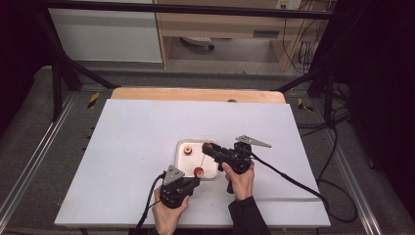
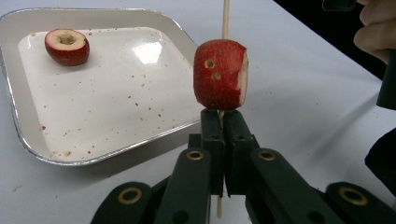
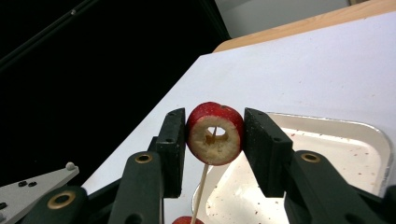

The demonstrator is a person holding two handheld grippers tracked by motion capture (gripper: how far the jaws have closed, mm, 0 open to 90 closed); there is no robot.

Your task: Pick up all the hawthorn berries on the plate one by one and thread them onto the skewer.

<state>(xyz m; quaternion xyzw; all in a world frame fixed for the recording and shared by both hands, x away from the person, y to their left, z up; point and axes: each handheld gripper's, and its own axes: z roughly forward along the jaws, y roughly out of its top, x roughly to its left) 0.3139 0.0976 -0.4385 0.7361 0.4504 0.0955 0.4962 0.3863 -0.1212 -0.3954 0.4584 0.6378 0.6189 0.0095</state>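
Note:
My left gripper point(image 2: 223, 116) is shut on a thin wooden skewer point(image 2: 226, 18) that stands upright at the near edge of the tray. A red fruit piece point(image 2: 219, 74) with a cut side is threaded on the skewer just above the jaws. My right gripper point(image 3: 215, 140) is shut on a cored red fruit ring point(image 3: 215, 133), and the skewer point(image 3: 201, 186) tip enters its hole from below. In the high view the right gripper point(image 1: 209, 148) hovers over the tray, the left gripper point(image 1: 195, 180) in front of it.
A shallow metal tray point(image 2: 28, 135) speckled with red crumbs holds another cored fruit half point(image 2: 67, 46) at its far corner. It sits mid-table on a white board point(image 1: 127, 147). The right gripper's cable point(image 1: 288, 178) trails to the right.

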